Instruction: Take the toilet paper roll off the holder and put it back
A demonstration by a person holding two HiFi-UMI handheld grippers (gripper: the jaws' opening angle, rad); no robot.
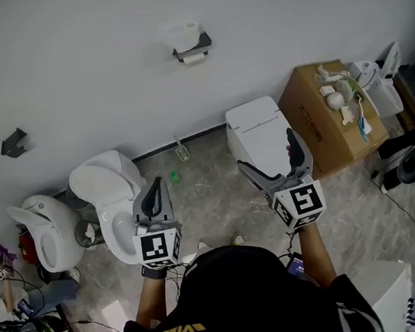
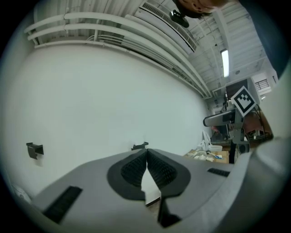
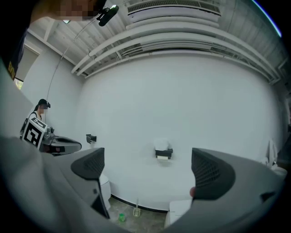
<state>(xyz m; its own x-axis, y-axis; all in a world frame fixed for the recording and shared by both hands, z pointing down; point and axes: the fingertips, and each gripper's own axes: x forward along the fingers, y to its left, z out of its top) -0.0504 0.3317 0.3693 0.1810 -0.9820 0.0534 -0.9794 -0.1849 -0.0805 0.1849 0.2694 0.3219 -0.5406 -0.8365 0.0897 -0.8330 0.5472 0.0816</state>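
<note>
**Desk:** Where's the toilet paper roll (image 1: 192, 32)?

**Me:** It's on the wall, sitting on top of the black holder (image 1: 192, 50), well apart from both of my grippers. The head view looks down on it, and a pale bit of paper shows at the holder's front edge.

**Desk:** And your left hand?

**Me:** My left gripper (image 1: 155, 183) is clenched with nothing in it. In its own view the ribbed pads (image 2: 132, 169) meet at the tips. Only the holder (image 2: 141, 146) peeps over them, and I can't pick out the roll there. That view also catches the right gripper's marker cube (image 2: 243, 101) and a lit ceiling tube (image 2: 225, 63).

**Desk:** The right one?

**Me:** My right gripper (image 1: 265, 149) is released, with its jaws wide apart and empty. Its view frames the roll (image 3: 161, 144) and the holder (image 3: 163, 153) between the two pads, far off on the wall. That's my clearest sighting of the roll.

**Desk:** What does only the head camera give you?

**Me:** It gives me the floor layout. A white toilet with its lid up (image 1: 112, 201) is by my left gripper, and a closed white toilet (image 1: 258, 123) is by the right. Just beside that one is a cardboard box (image 1: 321, 124) with white odds and ends on top.
</note>
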